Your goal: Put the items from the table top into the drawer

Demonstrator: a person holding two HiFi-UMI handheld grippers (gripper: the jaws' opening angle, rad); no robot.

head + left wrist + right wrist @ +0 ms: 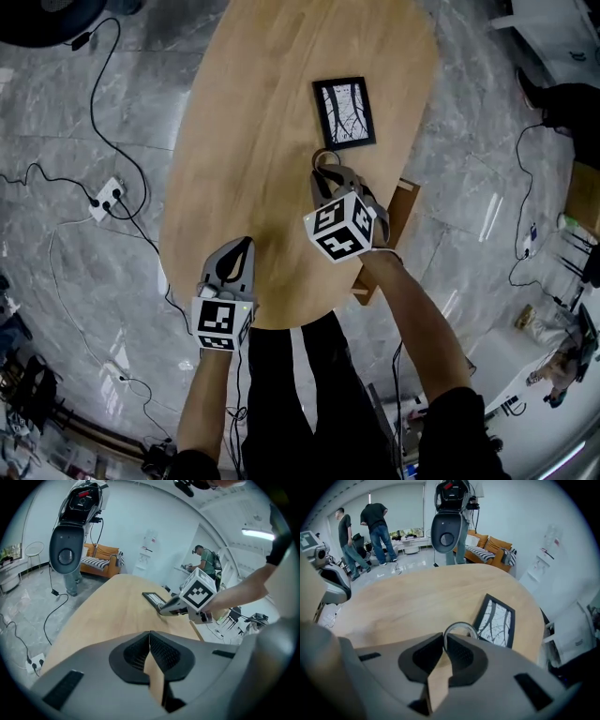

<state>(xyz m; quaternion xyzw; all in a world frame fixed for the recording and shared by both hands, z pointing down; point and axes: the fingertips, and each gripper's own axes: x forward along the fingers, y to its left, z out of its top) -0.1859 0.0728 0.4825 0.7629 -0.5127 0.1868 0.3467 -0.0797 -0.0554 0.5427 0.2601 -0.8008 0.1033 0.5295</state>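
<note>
Wooden and oval, the desk (pixel 253 112) stands on a grey marbled floor (pixel 75 112). A black picture frame (pixel 344 112) holding a branch-pattern print lies flat near the desk's right side. Just beside the frame's near corner sits a thin-walled grey ring (pixel 459 627). The right gripper (pixel 323 172) points steeply down at it, and its jaws pinch the ring's near wall between their pads. An open wooden drawer (pixel 405 202) juts out from under the desk's right edge, partly hidden behind that gripper's marker cube. The left gripper (pixel 149 637) is over the desk's near edge, jaws pressed together at the tips with nothing between them.
</note>
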